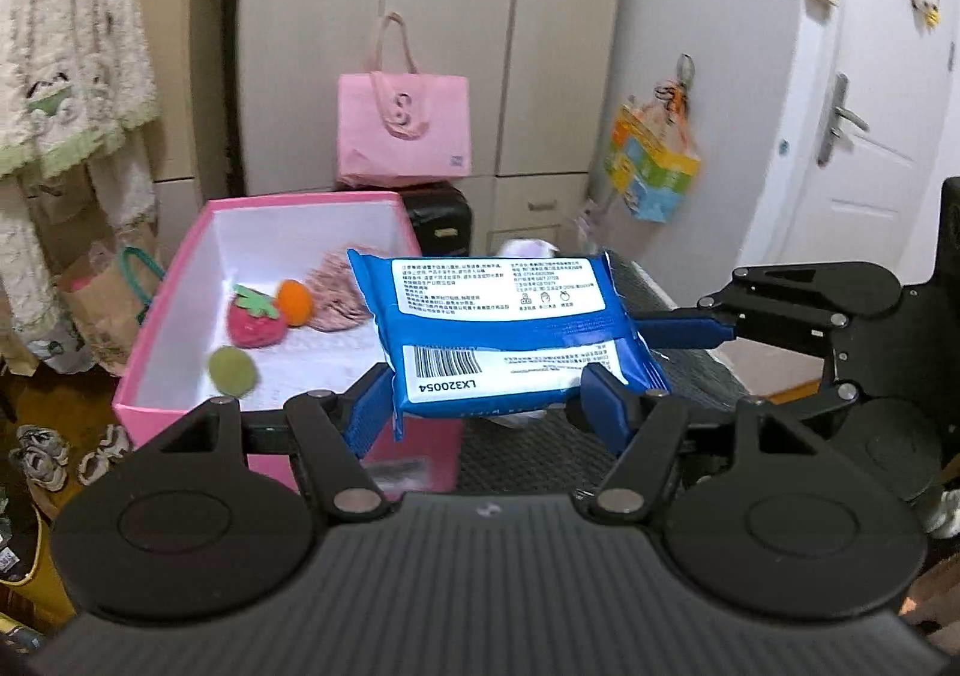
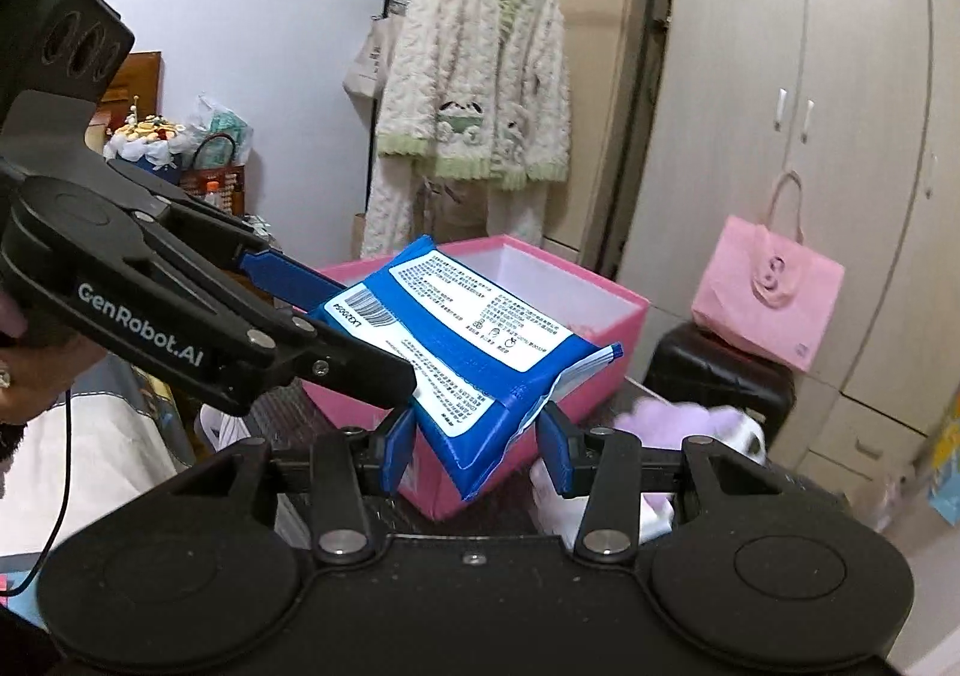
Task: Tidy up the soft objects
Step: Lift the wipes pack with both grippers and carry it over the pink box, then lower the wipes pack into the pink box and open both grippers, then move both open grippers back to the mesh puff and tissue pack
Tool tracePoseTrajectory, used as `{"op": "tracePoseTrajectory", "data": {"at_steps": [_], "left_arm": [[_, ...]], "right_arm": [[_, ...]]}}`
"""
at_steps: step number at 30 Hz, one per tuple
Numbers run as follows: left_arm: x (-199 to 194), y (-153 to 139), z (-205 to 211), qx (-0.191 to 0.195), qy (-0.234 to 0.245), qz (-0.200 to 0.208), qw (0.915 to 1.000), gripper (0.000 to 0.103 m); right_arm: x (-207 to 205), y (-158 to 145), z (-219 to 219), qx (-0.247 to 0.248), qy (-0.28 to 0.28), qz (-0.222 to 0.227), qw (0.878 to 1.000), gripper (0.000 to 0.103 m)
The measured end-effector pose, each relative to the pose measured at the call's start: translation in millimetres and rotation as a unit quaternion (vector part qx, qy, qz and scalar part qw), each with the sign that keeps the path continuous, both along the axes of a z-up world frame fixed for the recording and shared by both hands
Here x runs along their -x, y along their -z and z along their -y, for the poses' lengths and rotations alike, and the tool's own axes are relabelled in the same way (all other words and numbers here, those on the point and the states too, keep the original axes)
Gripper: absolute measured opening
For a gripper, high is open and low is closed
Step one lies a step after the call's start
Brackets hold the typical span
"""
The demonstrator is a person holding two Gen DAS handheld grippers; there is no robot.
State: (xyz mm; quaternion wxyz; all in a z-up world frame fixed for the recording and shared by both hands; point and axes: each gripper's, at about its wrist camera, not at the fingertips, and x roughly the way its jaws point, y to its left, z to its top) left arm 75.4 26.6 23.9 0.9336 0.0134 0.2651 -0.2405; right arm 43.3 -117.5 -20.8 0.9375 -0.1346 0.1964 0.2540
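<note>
Blue fingers of my left hand-held gripper (image 1: 489,397) clamp the near end of the blue wipes pack (image 1: 504,331), barcode side up. My right hand-held gripper (image 2: 477,451) reaches in from three o'clock; its fingers bracket the pack's far end, but whether they pinch it I cannot tell. At ten o'clock sits the pink box (image 1: 180,310), holding a plush strawberry (image 1: 255,319), an orange pom (image 1: 295,303) and a green ball (image 1: 231,370). A pink tote (image 1: 402,127) stands at twelve o'clock.
</note>
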Motion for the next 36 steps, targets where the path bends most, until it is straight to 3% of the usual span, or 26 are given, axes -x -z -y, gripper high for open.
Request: {"op": "tracePoseTrajectory", "data": {"at_steps": [3, 10, 16, 20, 23, 25, 29, 36], "left_arm": [[-18, 1, -14, 0.007, -0.015, -0.007, 0.9998, 0.066], [-71, 13, -50, 0.05, -0.023, -0.07, 0.9961, 0.067], [-116, 33, -65, 0.05, -0.02, -0.101, 0.9934, 0.067], [-142, 46, -81, 0.068, -0.016, -0.152, 0.986, 0.068], [-156, 55, -87, 0.076, -0.028, -0.186, 0.9793, 0.067], [-157, 57, -84, 0.062, -0.042, -0.182, 0.9805, 0.07], [-140, 50, -71, 0.012, -0.039, -0.131, 0.9906, 0.076], [-114, 24, -70, 0.008, -0.028, -0.099, 0.9947, 0.077]], "right_arm": [[-19, 0, -13, -0.005, -0.009, -0.005, 1.0, 0.05], [-66, 7, -34, -0.028, -0.014, -0.054, 0.998, 0.05], [-106, 21, -51, -0.01, -0.011, -0.088, 0.996, 0.05], [-136, 25, -56, -0.014, -0.014, -0.139, 0.99, 0.05], [-147, 31, -59, -0.007, -0.015, -0.152, 0.988, 0.05], [-152, 33, -61, -0.007, -0.009, -0.155, 0.988, 0.053], [-145, 33, -62, 0.007, 0.005, -0.134, 0.991, 0.06], [-122, 14, -49, 0.017, 0.0, -0.107, 0.994, 0.067]]}}
